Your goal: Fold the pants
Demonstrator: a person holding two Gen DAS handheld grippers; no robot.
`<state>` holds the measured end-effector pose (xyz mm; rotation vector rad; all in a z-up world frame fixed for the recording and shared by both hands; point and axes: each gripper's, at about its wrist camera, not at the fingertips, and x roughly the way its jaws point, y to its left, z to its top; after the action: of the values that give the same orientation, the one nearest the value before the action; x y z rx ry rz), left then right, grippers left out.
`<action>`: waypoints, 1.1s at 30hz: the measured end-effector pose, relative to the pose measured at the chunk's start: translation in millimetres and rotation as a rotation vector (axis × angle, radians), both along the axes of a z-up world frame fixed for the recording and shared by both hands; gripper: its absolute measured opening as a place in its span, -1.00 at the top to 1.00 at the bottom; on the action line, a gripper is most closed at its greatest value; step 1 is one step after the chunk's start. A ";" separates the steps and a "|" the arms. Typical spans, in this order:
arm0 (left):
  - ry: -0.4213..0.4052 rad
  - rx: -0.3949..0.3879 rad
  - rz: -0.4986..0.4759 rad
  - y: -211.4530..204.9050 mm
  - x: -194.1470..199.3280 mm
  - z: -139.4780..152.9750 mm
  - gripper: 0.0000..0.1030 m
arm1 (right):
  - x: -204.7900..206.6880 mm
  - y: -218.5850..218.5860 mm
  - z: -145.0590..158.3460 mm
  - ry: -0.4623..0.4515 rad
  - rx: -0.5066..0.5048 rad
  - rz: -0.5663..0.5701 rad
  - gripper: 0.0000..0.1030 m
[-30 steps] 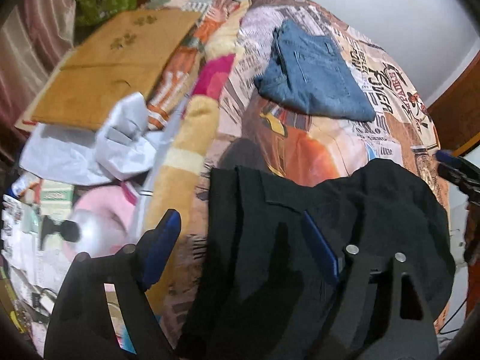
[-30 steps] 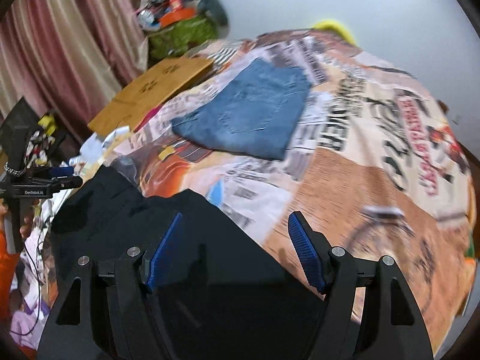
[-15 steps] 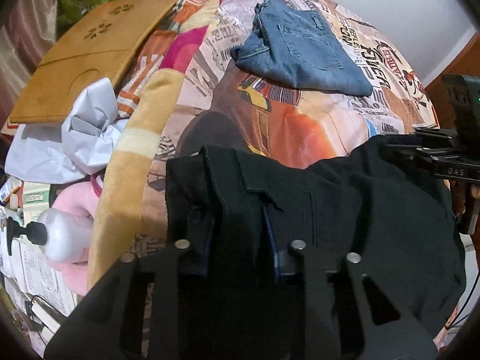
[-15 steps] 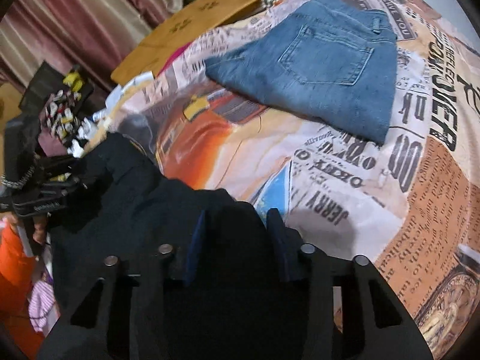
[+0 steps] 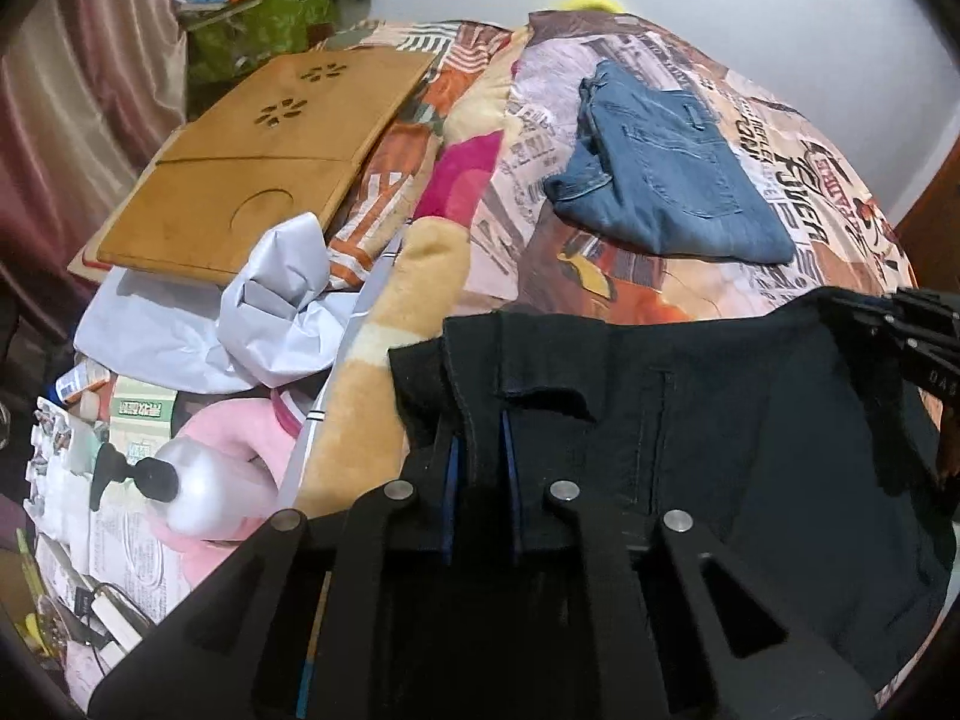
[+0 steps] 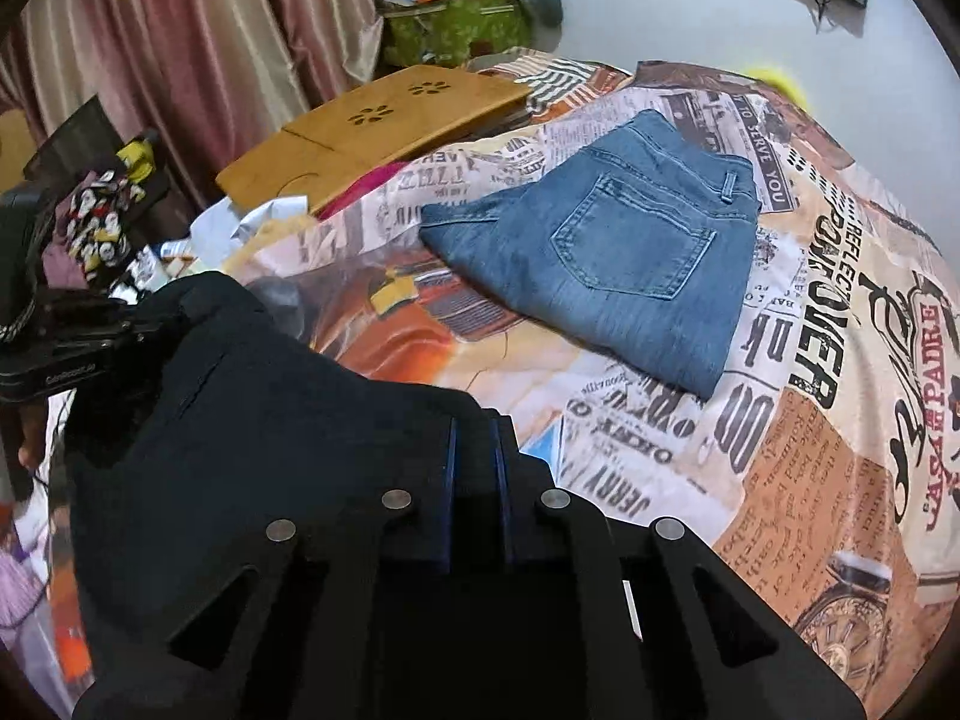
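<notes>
Black pants (image 5: 720, 420) lie at the near edge of the bed, also in the right wrist view (image 6: 240, 420). My left gripper (image 5: 480, 444) is shut on the pants' waistband at their left corner. My right gripper (image 6: 474, 450) is shut on the pants' edge at their right side. Each gripper shows in the other's view: the right one at the far right (image 5: 912, 330), the left one at the far left (image 6: 66, 354). The cloth hangs stretched between them, raised a little off the bed.
Folded blue jeans (image 5: 666, 186) (image 6: 612, 258) lie farther back on the printed bedspread (image 6: 810, 390). A wooden lap tray (image 5: 264, 168), crumpled white paper (image 5: 270, 312) and a pump bottle (image 5: 192, 492) lie on the left. Curtains (image 6: 180, 30) hang at the left.
Both grippers closed from wide open onto the black pants. They then lifted the waist edge, and the views tilted up to show more of the bed.
</notes>
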<state>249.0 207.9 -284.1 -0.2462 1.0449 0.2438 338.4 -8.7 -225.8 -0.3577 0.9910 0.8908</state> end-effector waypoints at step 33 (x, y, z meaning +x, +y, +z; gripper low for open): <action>0.091 -0.136 0.075 -10.0 -111.2 1.7 -0.06 | -133.0 -123.3 62.3 0.025 0.057 -0.120 -0.04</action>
<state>137.7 197.9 -282.3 -0.4003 1.1452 0.2533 205.4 -131.9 -163.4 -0.2369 0.9979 0.8150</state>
